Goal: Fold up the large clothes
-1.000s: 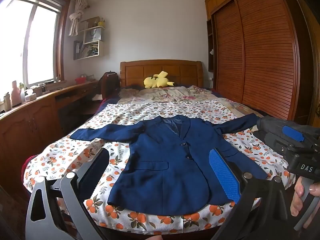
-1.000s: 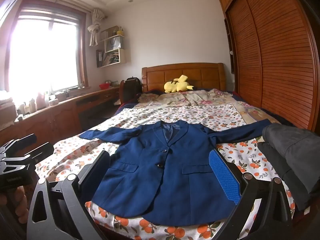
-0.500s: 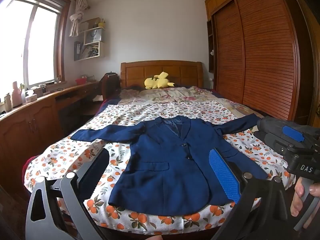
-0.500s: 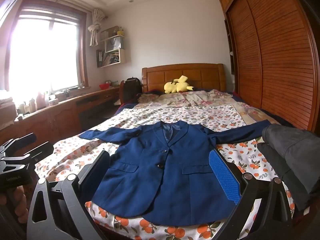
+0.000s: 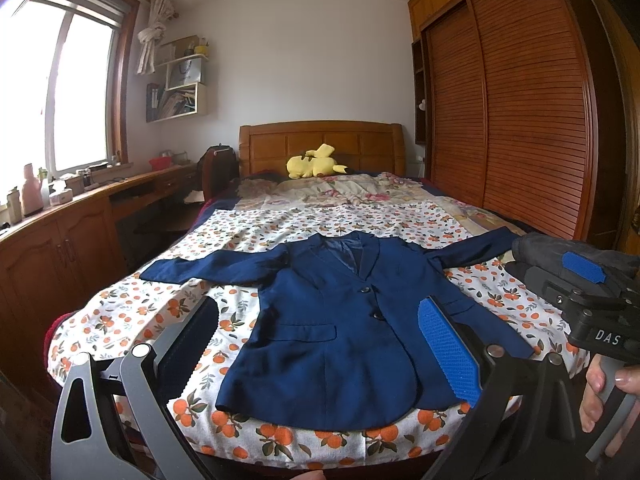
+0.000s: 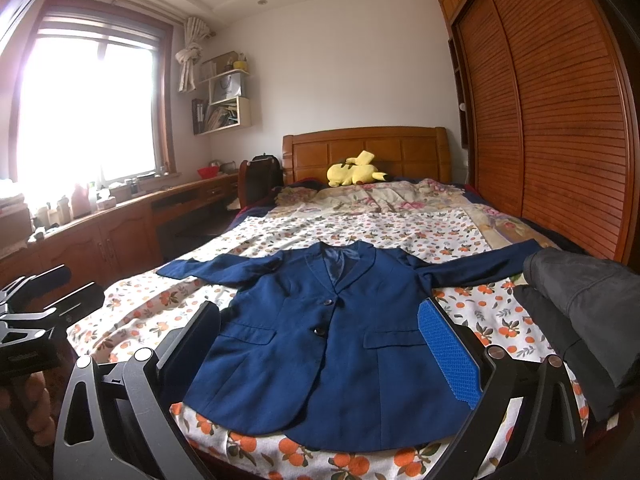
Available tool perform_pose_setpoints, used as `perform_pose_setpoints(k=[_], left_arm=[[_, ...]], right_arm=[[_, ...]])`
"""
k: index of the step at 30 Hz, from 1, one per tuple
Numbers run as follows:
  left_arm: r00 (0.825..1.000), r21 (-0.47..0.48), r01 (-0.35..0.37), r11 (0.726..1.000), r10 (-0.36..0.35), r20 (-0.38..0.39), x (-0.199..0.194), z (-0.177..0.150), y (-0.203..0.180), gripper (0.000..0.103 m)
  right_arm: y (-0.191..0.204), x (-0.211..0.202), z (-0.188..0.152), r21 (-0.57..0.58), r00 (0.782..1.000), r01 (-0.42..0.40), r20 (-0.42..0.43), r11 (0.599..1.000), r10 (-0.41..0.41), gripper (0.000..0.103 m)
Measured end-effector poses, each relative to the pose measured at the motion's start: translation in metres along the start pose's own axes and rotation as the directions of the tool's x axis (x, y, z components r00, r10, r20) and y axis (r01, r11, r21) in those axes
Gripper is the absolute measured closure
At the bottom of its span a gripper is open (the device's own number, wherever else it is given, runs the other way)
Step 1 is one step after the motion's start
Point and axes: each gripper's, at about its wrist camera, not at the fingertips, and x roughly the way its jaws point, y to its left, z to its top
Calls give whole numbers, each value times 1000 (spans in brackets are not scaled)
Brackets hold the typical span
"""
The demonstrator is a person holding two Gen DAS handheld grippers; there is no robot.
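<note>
Left wrist view: blazer (image 5: 344, 320) lies flat beyond the left gripper (image 5: 320, 344), fingers spread apart.

Navy blue blazer (image 6: 332, 344) with dark buttons lies on a white bedsheet (image 6: 404, 236) printed with orange fruit and green leaves, near a yellow plush toy (image 6: 354, 170), a reddish-brown slatted wardrobe (image 6: 560, 128) and blue-padded gripper fingers (image 6: 448, 354).

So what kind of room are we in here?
A home bedroom, most likely: a bed with a wooden headboard, a yellow plush toy by its head, and a tall slatted wooden wardrobe alongside. A navy blue blazer lies spread on the floral bedspread.
</note>
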Motion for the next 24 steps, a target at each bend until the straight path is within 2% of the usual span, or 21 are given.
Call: perform_pose_setpoints(k=[24], left_arm=[[1000, 6, -3, 1000, 3, 16, -11, 8, -6, 2]], right_arm=[[0, -4, 3, -3, 1000, -4, 4, 1000, 4, 7]])
